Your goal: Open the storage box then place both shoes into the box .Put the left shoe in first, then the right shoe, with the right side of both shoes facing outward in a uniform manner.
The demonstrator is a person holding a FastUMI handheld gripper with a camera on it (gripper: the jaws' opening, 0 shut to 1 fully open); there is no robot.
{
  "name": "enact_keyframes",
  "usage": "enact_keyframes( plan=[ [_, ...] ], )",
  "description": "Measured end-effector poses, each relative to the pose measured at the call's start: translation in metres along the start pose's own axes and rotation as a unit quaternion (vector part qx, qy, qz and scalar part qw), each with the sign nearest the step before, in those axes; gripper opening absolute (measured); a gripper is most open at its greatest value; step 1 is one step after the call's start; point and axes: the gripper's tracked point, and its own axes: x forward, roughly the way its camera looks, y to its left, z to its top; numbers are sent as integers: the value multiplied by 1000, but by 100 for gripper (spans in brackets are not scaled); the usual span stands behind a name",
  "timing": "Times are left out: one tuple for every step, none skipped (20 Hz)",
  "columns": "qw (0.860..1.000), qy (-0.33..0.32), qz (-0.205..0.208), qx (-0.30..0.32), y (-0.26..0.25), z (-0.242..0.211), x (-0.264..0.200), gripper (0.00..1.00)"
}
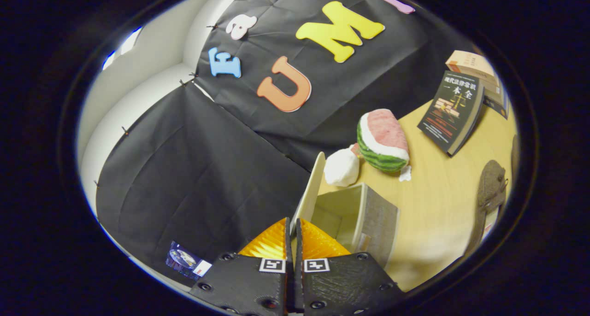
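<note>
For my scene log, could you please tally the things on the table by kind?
Storage box: 1, lid open
Shoe: 1
Watermelon toy: 1
White ball: 1
Books: 2
Total: 6
Gripper: shut on the lid.

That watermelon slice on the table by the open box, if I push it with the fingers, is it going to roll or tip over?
The watermelon slice looks plush and fuzzy, so probably light and squashy, not fragile. It stands on its curved rind, so a push may well rock or topple it. The fingers, nearly closed on the storage box lid, are nowhere near it.
</note>
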Motion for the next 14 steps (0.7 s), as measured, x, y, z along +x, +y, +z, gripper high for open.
enact_keyframes(
  plan=[
    [1000,1,8,-7,13,4,5,0],
    [1000,3,18,-14,29,5,9,0],
    [999,4,27,-24,45,7,15,0],
    [999,7,37,-38,60,8,23,0],
    [998,11,44,-54,75,7,32,0],
    [996,18,49,-72,90,4,43,0],
    [994,23,52,-89,102,0,53,0],
    [993,30,58,-103,117,-6,65,0],
    [990,35,57,-121,129,-10,77,0],
    [987,38,54,-144,139,-15,93,5],
    [984,43,59,-165,149,-22,101,11],
    [979,46,60,-187,157,-28,113,17],
    [976,48,64,-201,164,-33,120,21],
    [974,50,68,-210,170,-38,120,31]
  ],
)
